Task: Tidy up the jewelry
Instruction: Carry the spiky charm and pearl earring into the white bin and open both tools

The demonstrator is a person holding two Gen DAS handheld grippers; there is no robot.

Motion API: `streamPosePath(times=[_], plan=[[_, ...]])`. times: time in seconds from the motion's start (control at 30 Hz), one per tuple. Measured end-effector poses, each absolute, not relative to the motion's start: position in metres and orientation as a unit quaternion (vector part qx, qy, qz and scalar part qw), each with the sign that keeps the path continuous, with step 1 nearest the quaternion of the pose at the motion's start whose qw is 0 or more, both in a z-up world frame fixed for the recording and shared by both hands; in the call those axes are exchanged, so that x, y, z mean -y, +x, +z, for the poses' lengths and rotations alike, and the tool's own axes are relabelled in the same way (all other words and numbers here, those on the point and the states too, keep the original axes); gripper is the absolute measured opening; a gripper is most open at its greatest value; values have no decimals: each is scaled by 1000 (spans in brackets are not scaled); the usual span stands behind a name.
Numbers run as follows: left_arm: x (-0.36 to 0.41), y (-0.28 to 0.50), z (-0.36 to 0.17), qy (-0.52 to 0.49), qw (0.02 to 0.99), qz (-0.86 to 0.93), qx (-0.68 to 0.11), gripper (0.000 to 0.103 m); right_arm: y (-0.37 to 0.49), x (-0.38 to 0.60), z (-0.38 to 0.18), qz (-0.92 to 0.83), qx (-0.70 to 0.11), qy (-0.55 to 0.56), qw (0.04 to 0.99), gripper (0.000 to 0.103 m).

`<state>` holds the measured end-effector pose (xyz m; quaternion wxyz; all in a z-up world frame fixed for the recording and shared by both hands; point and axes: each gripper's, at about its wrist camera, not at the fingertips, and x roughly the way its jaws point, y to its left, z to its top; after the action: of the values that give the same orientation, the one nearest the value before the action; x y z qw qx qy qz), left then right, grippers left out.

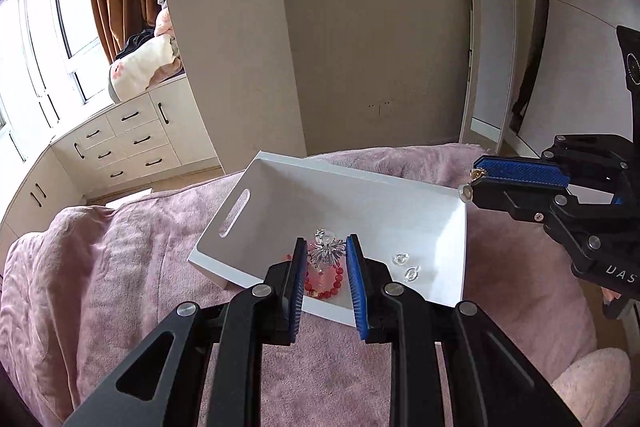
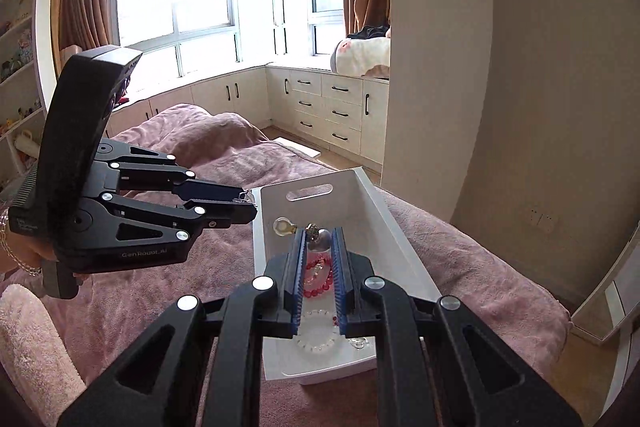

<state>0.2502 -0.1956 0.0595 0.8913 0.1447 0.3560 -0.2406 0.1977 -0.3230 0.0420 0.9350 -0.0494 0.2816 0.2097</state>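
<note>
The left gripper point(image 1: 323, 247) holds a spiky silver brooch point(image 1: 326, 254) between its blue pads, which sit a little apart. It hangs just above the white tray point(image 1: 424, 195). The right gripper point(image 2: 320, 233) pinches a small gold and pearl earring point(image 1: 472, 181) at its tips, over the tray's edge.

These things look tiny and light. The brooch's thin spikes could bend, so I think a soft squeeze on its sides is best.

In the tray lie a red bead bracelet point(image 2: 318, 277), round and shiny, and two clear drops point(image 1: 406, 265). The tray is hard and smooth. It rests on a fuzzy pink blanket point(image 1: 120, 267).
</note>
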Motion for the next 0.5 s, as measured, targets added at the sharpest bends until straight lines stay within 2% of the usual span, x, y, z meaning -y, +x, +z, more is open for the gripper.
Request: streamPosePath(times=[0.5], plan=[[249,343,-8,194,862,-200,-423,25,254,342,-19,189,-343,-33,920,13]])
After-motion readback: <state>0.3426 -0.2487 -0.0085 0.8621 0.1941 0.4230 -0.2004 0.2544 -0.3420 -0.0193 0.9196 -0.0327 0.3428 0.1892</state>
